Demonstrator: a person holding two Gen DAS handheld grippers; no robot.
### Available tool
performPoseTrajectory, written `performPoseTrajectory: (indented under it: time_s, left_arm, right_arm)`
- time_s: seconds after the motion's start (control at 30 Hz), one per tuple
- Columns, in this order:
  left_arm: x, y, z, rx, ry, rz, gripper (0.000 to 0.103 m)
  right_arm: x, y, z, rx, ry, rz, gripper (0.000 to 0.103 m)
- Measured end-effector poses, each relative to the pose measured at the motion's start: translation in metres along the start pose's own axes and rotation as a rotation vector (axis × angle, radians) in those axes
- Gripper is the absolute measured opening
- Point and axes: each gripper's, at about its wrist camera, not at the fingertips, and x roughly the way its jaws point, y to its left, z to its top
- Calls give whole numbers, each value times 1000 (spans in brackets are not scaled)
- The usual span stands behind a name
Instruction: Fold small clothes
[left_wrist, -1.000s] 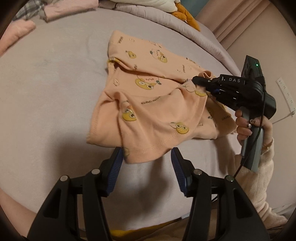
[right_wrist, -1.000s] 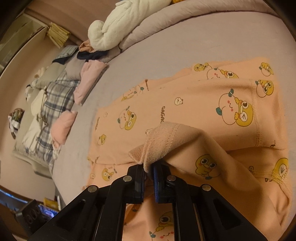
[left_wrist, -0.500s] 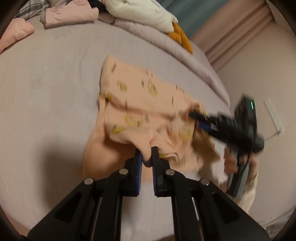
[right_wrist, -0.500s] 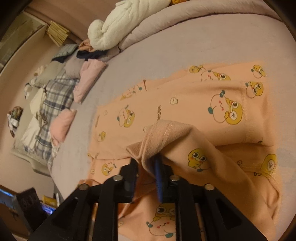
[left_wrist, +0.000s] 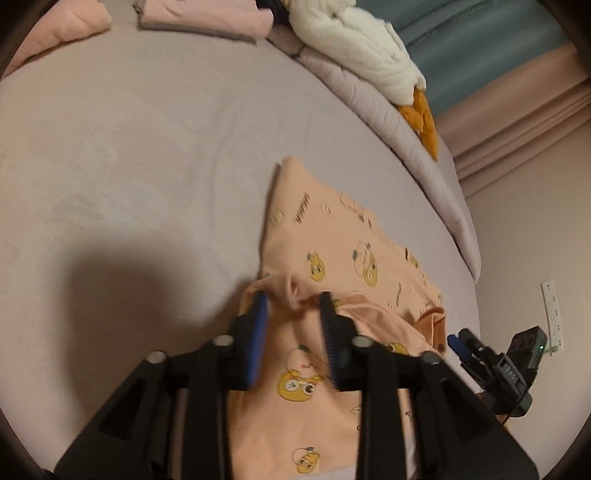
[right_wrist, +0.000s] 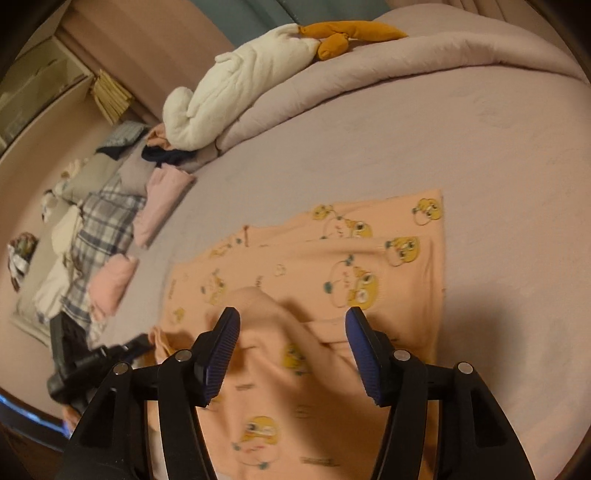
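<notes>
A small peach garment with yellow cartoon prints (left_wrist: 343, 254) lies on the mauve bed sheet (left_wrist: 147, 155), its near part folded over the rest. My left gripper (left_wrist: 291, 299) is open, its blue pads either side of a bunched fold edge. My right gripper (right_wrist: 291, 317) is open just above the folded-over part of the same garment (right_wrist: 332, 266). The right gripper also shows at the right edge of the left wrist view (left_wrist: 461, 343), and the left gripper shows low left in the right wrist view (right_wrist: 110, 354).
A white plush toy with orange feet (right_wrist: 240, 81) lies on a rolled quilt (right_wrist: 406, 55) at the back. Folded pink, plaid and dark clothes (right_wrist: 110, 236) are stacked along the left. A wall socket (left_wrist: 552, 314) is at the right.
Both grippers carried the garment's near edge over onto the far part, then opened and let it go. The left gripper had shut on the cloth half a second ago.
</notes>
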Motion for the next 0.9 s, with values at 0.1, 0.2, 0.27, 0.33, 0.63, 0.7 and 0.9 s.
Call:
performPoseTrajectory:
  time_s: [0.1,0.2,0.27,0.33,0.63,0.7,0.9]
  left_arm:
    - [-11,2,-2,23,-38,19,60]
    - [-10,1,-8,85,-37,40,61]
    - [-4,-1,-14,132,-17,44,62]
    - [4,-3,-19,177,-5,57,63]
    - [36,-7,-24,238,11,159,6]
    - [28,-10,-26,250,-22,160,5]
    - [1,-24,-21,249,-93,124,2]
  right_arm:
    - [10,2,1,-30,25,5,59]
    - [23,4,-1,-44,70,33,59]
    - [34,6,-4,-49,114,28,59]
    - [38,7,-8,-63,135,11,59]
    - [35,10,-13,-105,114,-15,11]
    - [23,16,-13,-121,90,4,11]
    - [-21,26,-7,-125,-38,46,10]
